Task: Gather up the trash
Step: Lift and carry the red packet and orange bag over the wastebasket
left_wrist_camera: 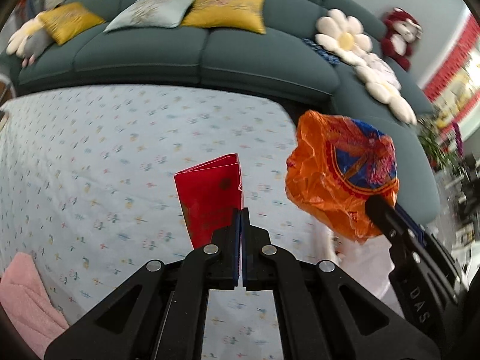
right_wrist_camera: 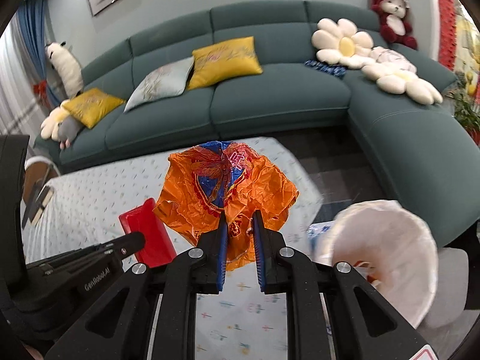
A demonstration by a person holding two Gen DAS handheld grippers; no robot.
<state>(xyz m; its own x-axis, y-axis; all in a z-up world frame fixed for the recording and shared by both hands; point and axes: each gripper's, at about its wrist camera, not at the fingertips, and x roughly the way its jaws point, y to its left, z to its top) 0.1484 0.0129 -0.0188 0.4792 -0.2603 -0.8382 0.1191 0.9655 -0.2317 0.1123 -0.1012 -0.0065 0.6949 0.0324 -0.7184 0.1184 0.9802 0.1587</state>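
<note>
My left gripper point(left_wrist_camera: 240, 211) is shut on a flat red packet point(left_wrist_camera: 210, 198), which stands up from its jaws above the flowered tablecloth point(left_wrist_camera: 120, 150). The same red packet point(right_wrist_camera: 148, 234) and the left gripper point(right_wrist_camera: 141, 238) show at the lower left of the right wrist view. My right gripper point(right_wrist_camera: 240, 219) is shut on a crumpled orange and blue wrapper point(right_wrist_camera: 228, 186), held above the table. In the left wrist view that orange wrapper point(left_wrist_camera: 339, 177) hangs at the right, with the right gripper point(left_wrist_camera: 378, 207) under it. A bin lined with a white bag point(right_wrist_camera: 387, 255) stands open at the right.
A dark green corner sofa point(right_wrist_camera: 270, 96) with yellow and pale cushions, flower cushions and a red plush bear point(right_wrist_camera: 393, 15) runs behind the table. A pink cloth point(left_wrist_camera: 27, 297) lies on the table's near left. Dark floor shows between table and sofa.
</note>
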